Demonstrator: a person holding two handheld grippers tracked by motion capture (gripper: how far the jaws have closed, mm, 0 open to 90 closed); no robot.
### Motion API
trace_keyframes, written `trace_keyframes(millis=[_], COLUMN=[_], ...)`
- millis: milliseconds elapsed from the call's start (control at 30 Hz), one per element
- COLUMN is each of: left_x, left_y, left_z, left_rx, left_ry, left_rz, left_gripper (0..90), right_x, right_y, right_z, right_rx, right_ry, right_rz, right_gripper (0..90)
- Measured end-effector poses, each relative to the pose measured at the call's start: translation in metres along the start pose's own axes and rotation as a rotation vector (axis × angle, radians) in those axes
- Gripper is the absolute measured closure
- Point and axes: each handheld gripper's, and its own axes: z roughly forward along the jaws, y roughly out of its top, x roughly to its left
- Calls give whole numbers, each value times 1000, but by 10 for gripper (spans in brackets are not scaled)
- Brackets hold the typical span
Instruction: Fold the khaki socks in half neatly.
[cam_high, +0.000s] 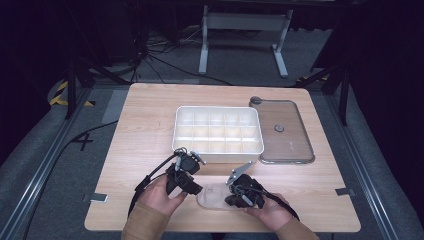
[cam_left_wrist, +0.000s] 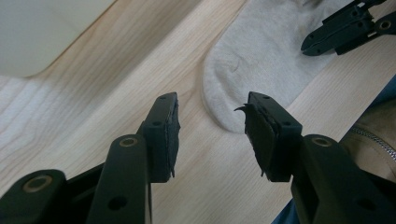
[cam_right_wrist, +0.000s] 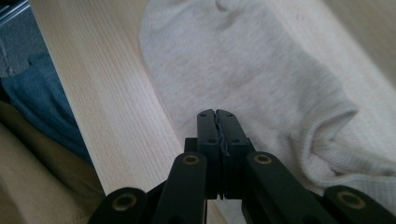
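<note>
Left gripper (cam_high: 192, 189): at seven o'clock on the table (cam_high: 145, 150), jaws apart with nothing between them, aimed at the toe of the sock (cam_left_wrist: 261, 56), likely ready to take that end.
Sock: pale, flat on the wood at six o'clock, between both hands, near the table's front edge.
Right gripper (cam_right_wrist: 217, 114): jaws pressed together over the sock's edge; whether cloth is pinched is unclear, probably pinning it.
Divided tray (cam_high: 218, 132): centre, empty, perhaps awaiting the sock.
Clear lid (cam_high: 283, 131): at three o'clock, set aside.

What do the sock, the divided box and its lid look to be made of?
Sock: beige knit fabric, fine ribbed weave, soft creases. Divided box: probably white plastic, smooth and slightly translucent. Lid: apparently clear plastic with a grey rim; the wood shows through it.
</note>
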Motion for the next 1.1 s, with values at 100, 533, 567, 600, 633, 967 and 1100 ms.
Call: trace_keyframes(millis=[100, 533, 567, 600, 633, 967, 1100], left_x=[1, 6, 6, 7, 7, -1, -8], left_y=[1, 1, 1, 1, 2, 3, 5], left_z=[5, 25, 27, 31, 32, 45, 46], left_rx=[19, 37, 46, 49, 61, 118, 122], left_ry=[-28, -52, -52, -48, -42, -7, 17], left_rz=[-3, -67, -79, -86, -86, -84, -60], left_gripper=[544, 551, 554, 564, 577, 646, 680], right_x=[0, 3, 3, 3, 3, 6, 8], right_y=[-5, -7, -7, -7, -7, -8, -8], right_z=[2, 2, 2, 2, 2, 2, 2], right_rx=[-36, -53, -53, -53, -53, -54, -52], right_ry=[0, -22, -22, -22, -22, -40, -50], right_rz=[15, -9, -8, -9, -8, -27, -32], right_gripper=[892, 893, 893, 893, 893, 893, 893])
